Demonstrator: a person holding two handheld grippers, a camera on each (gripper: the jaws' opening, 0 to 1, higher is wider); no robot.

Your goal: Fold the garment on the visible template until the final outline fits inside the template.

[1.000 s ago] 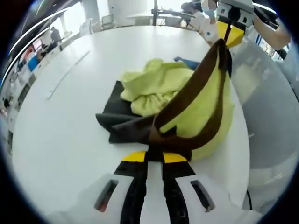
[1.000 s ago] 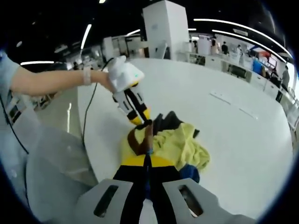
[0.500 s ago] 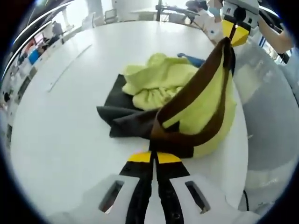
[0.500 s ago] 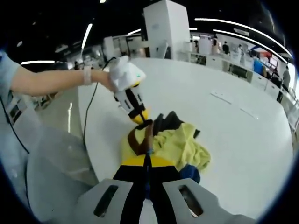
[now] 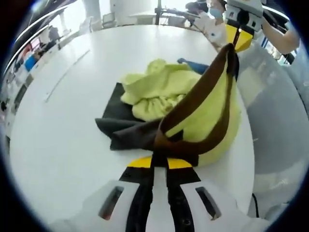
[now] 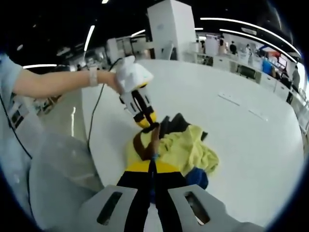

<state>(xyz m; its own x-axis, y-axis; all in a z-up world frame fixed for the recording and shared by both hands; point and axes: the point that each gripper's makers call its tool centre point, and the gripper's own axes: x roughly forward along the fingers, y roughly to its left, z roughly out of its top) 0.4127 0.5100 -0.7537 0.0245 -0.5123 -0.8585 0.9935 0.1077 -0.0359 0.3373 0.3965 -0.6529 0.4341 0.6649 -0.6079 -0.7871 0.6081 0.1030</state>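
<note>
Yellow-tipped left gripper (image 5: 160,161) and right gripper (image 6: 152,164) both pinch the garment's (image 5: 203,108) brown band, stretched taut between them.

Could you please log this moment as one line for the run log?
left gripper: shut on brown band | right gripper: shut on brown band | garment: bunched on dark template

The white moulded plastic left gripper (image 5: 159,162) carries two black jaws tipped with yellow pads, and a dark slot sits in each shoulder. The matching white right gripper (image 6: 152,166) has the same black jaws and yellow tips. A black cable (image 6: 93,123) trails from the left gripper. The person wears a pale wristband (image 6: 93,76) and a light blue short sleeve (image 6: 6,72).
</note>
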